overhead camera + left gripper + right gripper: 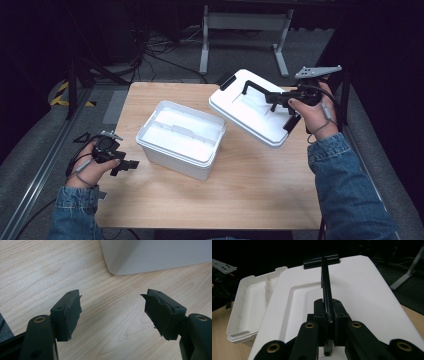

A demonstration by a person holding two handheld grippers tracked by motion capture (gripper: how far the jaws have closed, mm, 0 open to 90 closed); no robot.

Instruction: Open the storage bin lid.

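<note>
High view shows the right gripper (280,102) holding a white lid (252,107) by its black handle (260,90), lifted clear of the worktop (250,185) and tilted, its low edge hanging just beside the far right corner of the open white box (180,137). Right gripper view has the fingers (319,312) clamped tight on the thin handle bar, which is the whole grip. That is the main risk, I judge: a narrow bar can pivot between the pads, so the lid may swing or slide out if the hand tips or jerks. The lid's low edge could also clip the box rim and shove the box across the wood, since nothing pins it. The left gripper (127,165) rests low at the near left of the worktop, apart from the box, and in the left gripper view its fingers (71,312) stand wide with nothing between them, only the box's corner (117,267) ahead. If the lid is set down at this tilt, one corner would land first and it could skid or seat crooked.
</note>
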